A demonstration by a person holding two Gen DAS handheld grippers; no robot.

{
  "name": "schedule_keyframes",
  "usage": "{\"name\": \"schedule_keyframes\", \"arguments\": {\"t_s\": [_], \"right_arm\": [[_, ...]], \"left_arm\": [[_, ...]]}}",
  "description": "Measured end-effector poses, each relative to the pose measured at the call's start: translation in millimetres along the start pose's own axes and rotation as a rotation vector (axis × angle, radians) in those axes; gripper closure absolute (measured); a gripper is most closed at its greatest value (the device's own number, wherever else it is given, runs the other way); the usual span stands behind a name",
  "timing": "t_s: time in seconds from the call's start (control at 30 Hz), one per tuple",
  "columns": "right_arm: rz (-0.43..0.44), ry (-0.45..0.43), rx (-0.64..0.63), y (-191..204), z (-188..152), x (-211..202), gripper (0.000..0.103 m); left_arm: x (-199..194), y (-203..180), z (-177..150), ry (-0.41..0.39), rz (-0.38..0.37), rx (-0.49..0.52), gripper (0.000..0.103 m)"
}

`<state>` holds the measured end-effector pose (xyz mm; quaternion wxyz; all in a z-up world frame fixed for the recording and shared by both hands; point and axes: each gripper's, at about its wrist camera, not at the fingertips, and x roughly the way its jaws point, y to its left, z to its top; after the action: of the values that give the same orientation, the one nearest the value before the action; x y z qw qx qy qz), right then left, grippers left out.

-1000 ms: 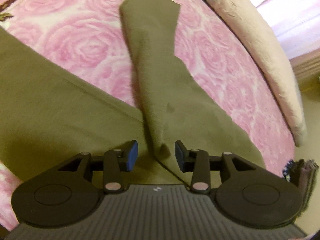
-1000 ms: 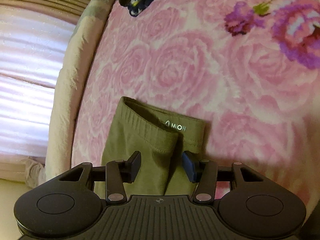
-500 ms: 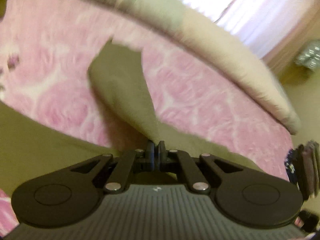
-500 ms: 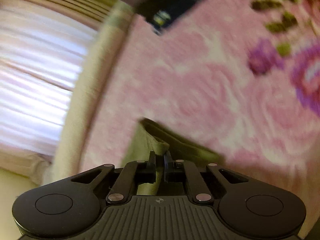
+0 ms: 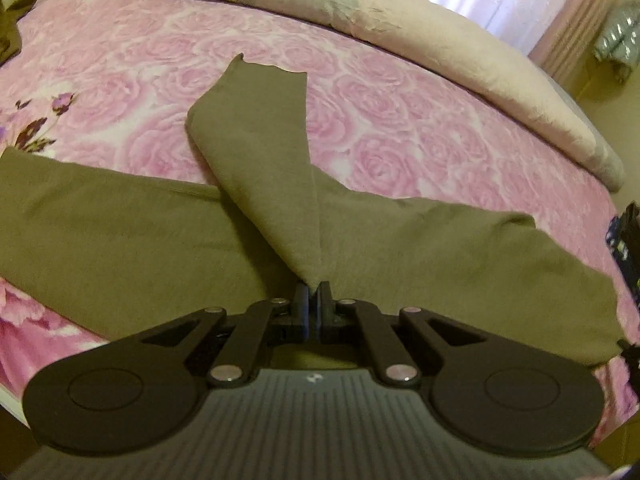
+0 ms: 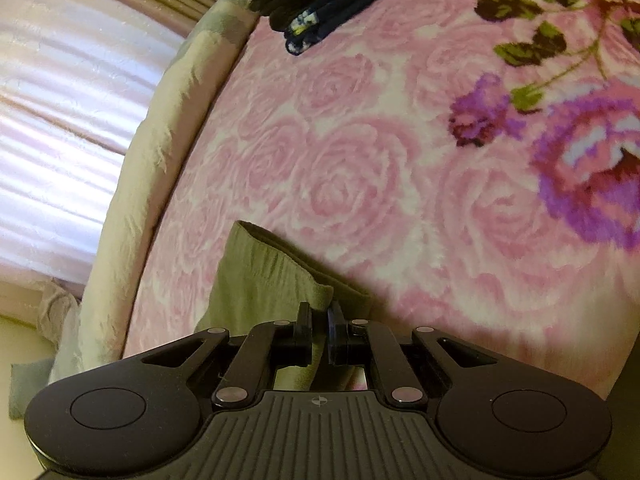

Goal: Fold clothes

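Olive-green knit trousers (image 5: 120, 232), soft stretch fabric: spread across a pink rose-patterned fleece blanket (image 5: 400, 128) on a bed. One leg (image 5: 260, 140) lies angled away over the rest, hem end toward a cream quilted bolster (image 5: 460, 52). Left gripper (image 5: 313, 300): clenched on a fabric peak near the crotch. Right gripper (image 6: 319, 328): clenched on the ribbed elastic waistband (image 6: 276, 264), lifted slightly. Progress, by judgement: garment not compact; legs not aligned, lengthwise and crosswise folds remain. Stack of dark folded clothes (image 6: 320, 8) sits at the blanket's far edge, well apart.
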<state>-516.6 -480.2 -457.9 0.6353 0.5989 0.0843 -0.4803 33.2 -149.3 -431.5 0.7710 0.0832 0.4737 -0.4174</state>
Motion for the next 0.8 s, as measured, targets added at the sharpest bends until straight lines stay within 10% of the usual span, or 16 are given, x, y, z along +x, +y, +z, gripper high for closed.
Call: {"name": "schedule_keyframes", "arguments": {"t_s": [0.43,0.5,0.57,0.67,0.8], "right_arm": [[-0.176,0.025,-0.244,30.8,-8.6,11.6,0.096],[-0.238,0.0,-0.299,47.3,-12.0,7.4,0.082],[-0.307,-0.07,-0.358,64.8,-18.9,-0.6,0.043],[-0.299,-0.114,-0.43,83.0,-28.9,-6.9,0.043],[-0.24,0.042,-0.418,86.3,-39.0,16.9,0.043]], "left_arm": [[20.3,-3.5,-17.9,0.043,0.035,0.075,0.096],[10.5,-4.1,-14.9,0.047,0.028,0.084,0.094],[-3.6,-2.0,-12.3,0.043,0.02,0.079,0.093],[-23.7,8.9,-7.2,0.01,0.022,0.06,0.093],[-20.3,41.7,2.9,-0.006,0.102,0.007,0.093]]}}
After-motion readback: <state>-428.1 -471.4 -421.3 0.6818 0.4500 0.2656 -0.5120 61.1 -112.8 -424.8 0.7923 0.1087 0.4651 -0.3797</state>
